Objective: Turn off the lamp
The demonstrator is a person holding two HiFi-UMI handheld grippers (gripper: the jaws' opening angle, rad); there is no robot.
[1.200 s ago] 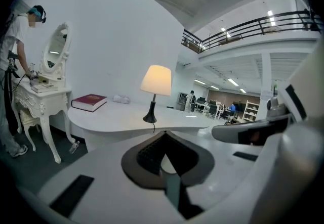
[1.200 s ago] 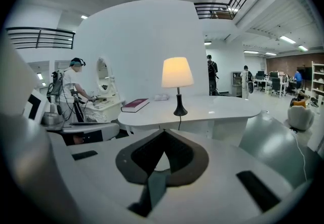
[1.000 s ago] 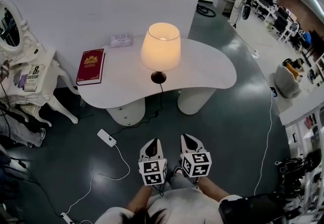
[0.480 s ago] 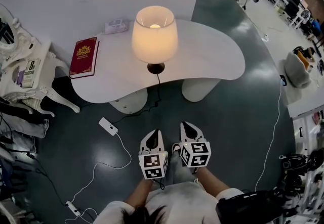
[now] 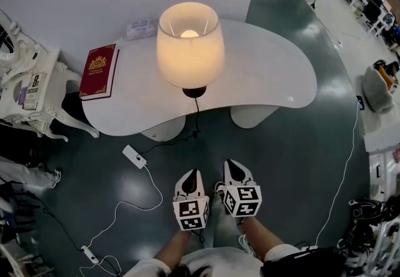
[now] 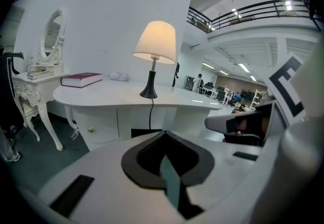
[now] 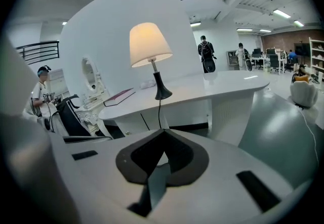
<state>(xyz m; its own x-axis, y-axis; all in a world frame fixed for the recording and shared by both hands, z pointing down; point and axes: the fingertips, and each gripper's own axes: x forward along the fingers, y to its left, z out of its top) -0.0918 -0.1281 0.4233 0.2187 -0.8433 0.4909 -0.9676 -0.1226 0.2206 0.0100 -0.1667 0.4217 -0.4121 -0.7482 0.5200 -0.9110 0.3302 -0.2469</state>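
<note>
Left gripper (image 5: 190,176) and right gripper (image 5: 233,166), jaws together and empty; lit lamp (image 5: 190,44) stands well ahead of both jaws on the tabletop (image 5: 269,75). Risk: a hard poke likely topples the lamp or snags its cord (image 5: 197,116).

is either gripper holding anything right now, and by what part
Nothing is held: the left gripper and right gripper both have jaws together and empty, short of the lit lamp.
</note>
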